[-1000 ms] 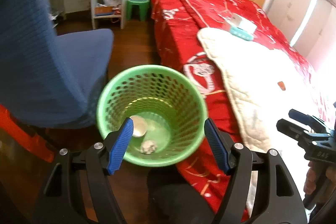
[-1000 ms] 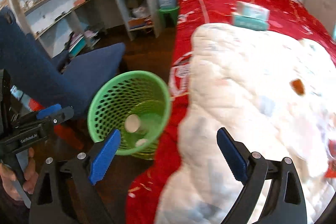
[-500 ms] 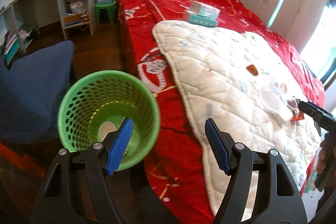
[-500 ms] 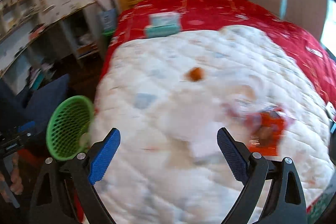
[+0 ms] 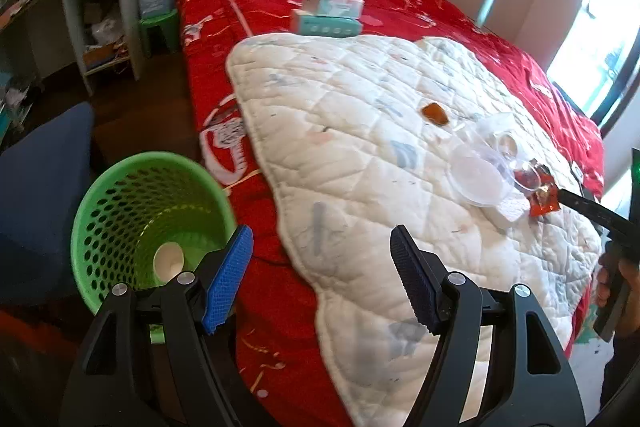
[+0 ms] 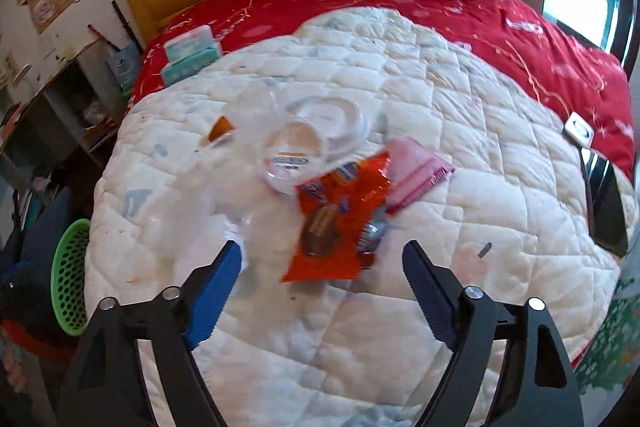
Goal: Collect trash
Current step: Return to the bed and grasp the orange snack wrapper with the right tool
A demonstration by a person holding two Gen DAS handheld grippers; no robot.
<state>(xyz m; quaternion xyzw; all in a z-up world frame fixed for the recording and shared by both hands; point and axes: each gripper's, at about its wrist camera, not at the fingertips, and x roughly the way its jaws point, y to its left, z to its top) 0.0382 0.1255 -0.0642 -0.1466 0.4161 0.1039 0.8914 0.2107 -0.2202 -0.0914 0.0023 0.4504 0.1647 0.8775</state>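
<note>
An orange snack wrapper [image 6: 338, 223] lies on the white quilt [image 6: 440, 211], just beyond my open, empty right gripper [image 6: 322, 279]. Behind the wrapper lie a clear plastic cup [image 6: 290, 157], a white lid [image 6: 332, 121], a pink packet [image 6: 416, 173] and a small orange scrap [image 6: 221, 127]. My left gripper [image 5: 322, 279] is open and empty over the bed's edge, with the green mesh bin [image 5: 148, 223] on the floor at its left, a white cup inside. The left wrist view also shows the wrapper [image 5: 540, 193], the lid [image 5: 478, 179] and the right gripper's tip touching the wrapper.
Two teal tissue boxes [image 5: 328, 13] sit on the red bedspread [image 5: 260, 7] near the headboard. A phone [image 6: 606, 203] and a small white device [image 6: 578, 130] lie at the quilt's right edge. A blue chair [image 5: 36, 195] stands beside the bin; shelves line the far left wall.
Both grippers swung right, away from the bin. The right gripper moved in low over the quilt until the orange wrapper lies just beyond its fingers. Both stayed open.
</note>
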